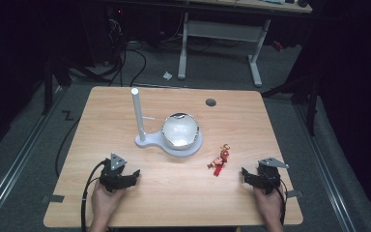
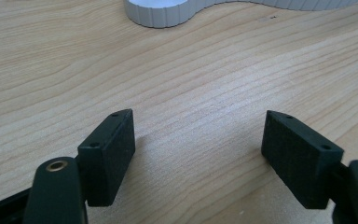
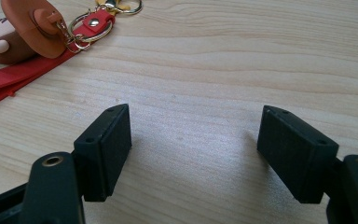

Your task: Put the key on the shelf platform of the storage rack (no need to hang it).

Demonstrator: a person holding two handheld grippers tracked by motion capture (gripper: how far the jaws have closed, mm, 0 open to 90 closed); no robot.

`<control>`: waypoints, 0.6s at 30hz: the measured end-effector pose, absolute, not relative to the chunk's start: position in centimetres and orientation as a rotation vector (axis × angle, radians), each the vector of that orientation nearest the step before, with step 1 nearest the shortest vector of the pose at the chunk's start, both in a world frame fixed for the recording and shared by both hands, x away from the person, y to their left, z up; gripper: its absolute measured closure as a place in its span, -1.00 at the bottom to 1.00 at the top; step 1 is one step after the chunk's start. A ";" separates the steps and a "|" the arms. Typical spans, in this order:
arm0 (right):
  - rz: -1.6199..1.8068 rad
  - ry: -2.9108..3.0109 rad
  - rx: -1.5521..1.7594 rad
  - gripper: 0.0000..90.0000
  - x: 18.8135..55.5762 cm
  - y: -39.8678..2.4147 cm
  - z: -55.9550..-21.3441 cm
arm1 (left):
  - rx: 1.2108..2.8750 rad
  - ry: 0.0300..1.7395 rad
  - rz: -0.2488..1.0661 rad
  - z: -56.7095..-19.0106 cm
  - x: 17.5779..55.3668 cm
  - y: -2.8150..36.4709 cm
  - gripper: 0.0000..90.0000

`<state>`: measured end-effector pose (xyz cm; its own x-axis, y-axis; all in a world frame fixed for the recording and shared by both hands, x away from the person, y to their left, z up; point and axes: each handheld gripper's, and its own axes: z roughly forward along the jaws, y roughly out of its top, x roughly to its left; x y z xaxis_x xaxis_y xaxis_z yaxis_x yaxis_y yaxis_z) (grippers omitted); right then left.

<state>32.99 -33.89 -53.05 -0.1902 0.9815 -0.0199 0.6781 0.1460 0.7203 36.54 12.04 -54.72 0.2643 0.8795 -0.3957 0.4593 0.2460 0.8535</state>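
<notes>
We held both grippers low at the near edge of the tabletop (image 1: 174, 193), left gripper (image 1: 134, 175) and right gripper (image 1: 245, 173) each with fingers wide and holding nothing. The red keychain figure (image 1: 219, 160) lay just ahead of the right gripper. Beyond it stood the white stand (image 1: 138, 116) with its silvery bowl (image 1: 180, 129).

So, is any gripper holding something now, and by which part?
Nothing is held. The left gripper and right gripper are both open over bare table; the keychain lies untouched.
</notes>
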 end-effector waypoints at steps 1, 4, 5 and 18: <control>0.802 1.934 1.582 -0.41 33.0 -33.9 -53.0 | 1.384 1.365 0.461 -54.7 36.5 12.0 -0.42; 0.805 1.936 1.582 -0.41 33.0 -33.9 -53.0 | 1.384 1.365 0.461 -54.7 36.5 12.0 -0.43; 0.806 1.939 1.581 -0.40 33.0 -33.9 -53.0 | 1.385 1.364 0.460 -54.7 36.5 12.0 -0.43; 0.799 1.986 1.566 -0.43 32.7 -33.9 -52.8 | 1.392 1.364 0.458 -54.7 36.5 12.0 -0.44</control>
<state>32.75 -33.86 -52.83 -0.2264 0.9739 -0.0170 0.6905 0.1728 0.7024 36.52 12.04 -54.71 0.2675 0.8794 -0.3939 0.4640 0.2407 0.8525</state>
